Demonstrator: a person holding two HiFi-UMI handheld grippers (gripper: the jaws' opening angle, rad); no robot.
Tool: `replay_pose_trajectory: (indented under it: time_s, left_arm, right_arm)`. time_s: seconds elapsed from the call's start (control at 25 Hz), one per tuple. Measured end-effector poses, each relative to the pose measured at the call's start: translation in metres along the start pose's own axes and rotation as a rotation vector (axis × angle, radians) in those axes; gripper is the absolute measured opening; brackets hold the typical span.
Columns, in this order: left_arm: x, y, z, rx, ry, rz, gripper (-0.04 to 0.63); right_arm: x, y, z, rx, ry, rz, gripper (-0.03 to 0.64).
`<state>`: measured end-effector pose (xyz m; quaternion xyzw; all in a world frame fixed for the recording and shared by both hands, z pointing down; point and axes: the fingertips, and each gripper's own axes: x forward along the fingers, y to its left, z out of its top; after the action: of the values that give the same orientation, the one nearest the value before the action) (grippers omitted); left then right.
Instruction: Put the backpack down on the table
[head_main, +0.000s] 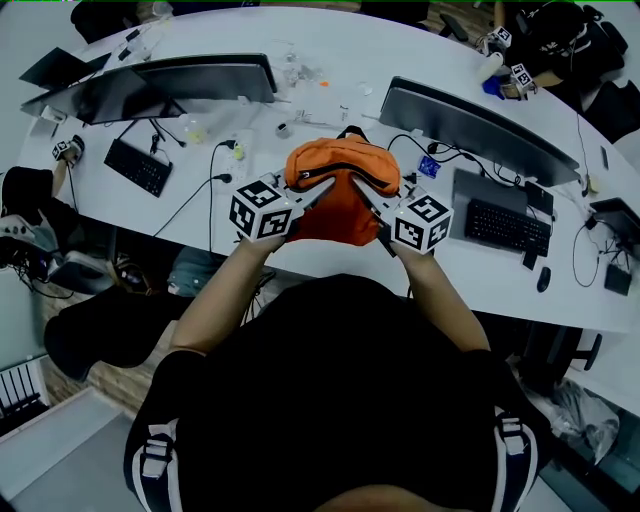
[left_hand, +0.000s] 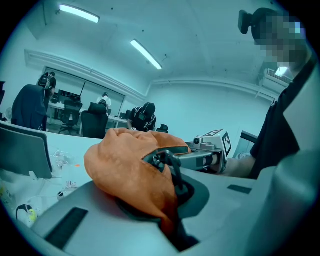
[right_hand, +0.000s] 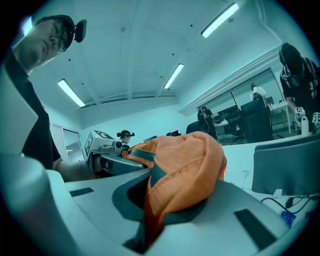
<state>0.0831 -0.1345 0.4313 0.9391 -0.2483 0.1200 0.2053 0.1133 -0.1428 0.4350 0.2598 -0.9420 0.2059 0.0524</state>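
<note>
An orange backpack (head_main: 340, 190) with dark trim is bunched up over the white table (head_main: 300, 262), close to its near edge. My left gripper (head_main: 308, 197) is shut on its left side and my right gripper (head_main: 372, 203) is shut on its right side. In the left gripper view the orange fabric (left_hand: 130, 167) is pinched between the jaws of the left gripper (left_hand: 172, 225), with the right gripper (left_hand: 212, 150) behind it. The right gripper view shows the fabric (right_hand: 192, 165) clamped in the right gripper (right_hand: 147, 225). Whether the bag's underside touches the table is hidden.
Two monitors (head_main: 200, 78) (head_main: 470, 125) stand behind the backpack. Keyboards lie at the left (head_main: 138, 166) and right (head_main: 505, 226), with cables (head_main: 200, 190) and small items (head_main: 300, 75) scattered around. A mouse (head_main: 543, 279) sits near the right edge. People sit at the far side.
</note>
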Motion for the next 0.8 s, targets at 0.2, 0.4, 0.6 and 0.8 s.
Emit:
replay_pose_trajectory:
  time_s: [0.2, 0.4, 0.6, 0.8]
  left_arm:
    - [0.013, 0.005, 0.002, -0.003, 0.004, 0.008, 0.035]
    - [0.025, 0.010, -0.001, -0.032, 0.002, 0.004, 0.034]
    - [0.036, 0.012, -0.003, -0.048, 0.007, 0.001, 0.034]
    - [0.040, 0.011, -0.003, -0.047, 0.009, -0.003, 0.034]
  right_arm:
    - [-0.002, -0.014, 0.000, 0.005, 0.008, 0.010, 0.031]
    - [-0.003, -0.026, -0.004, 0.006, 0.018, 0.020, 0.031]
    - [-0.005, -0.037, -0.007, 0.013, 0.030, 0.016, 0.031]
    - [-0.007, -0.041, -0.007, 0.013, 0.032, 0.019, 0.031]
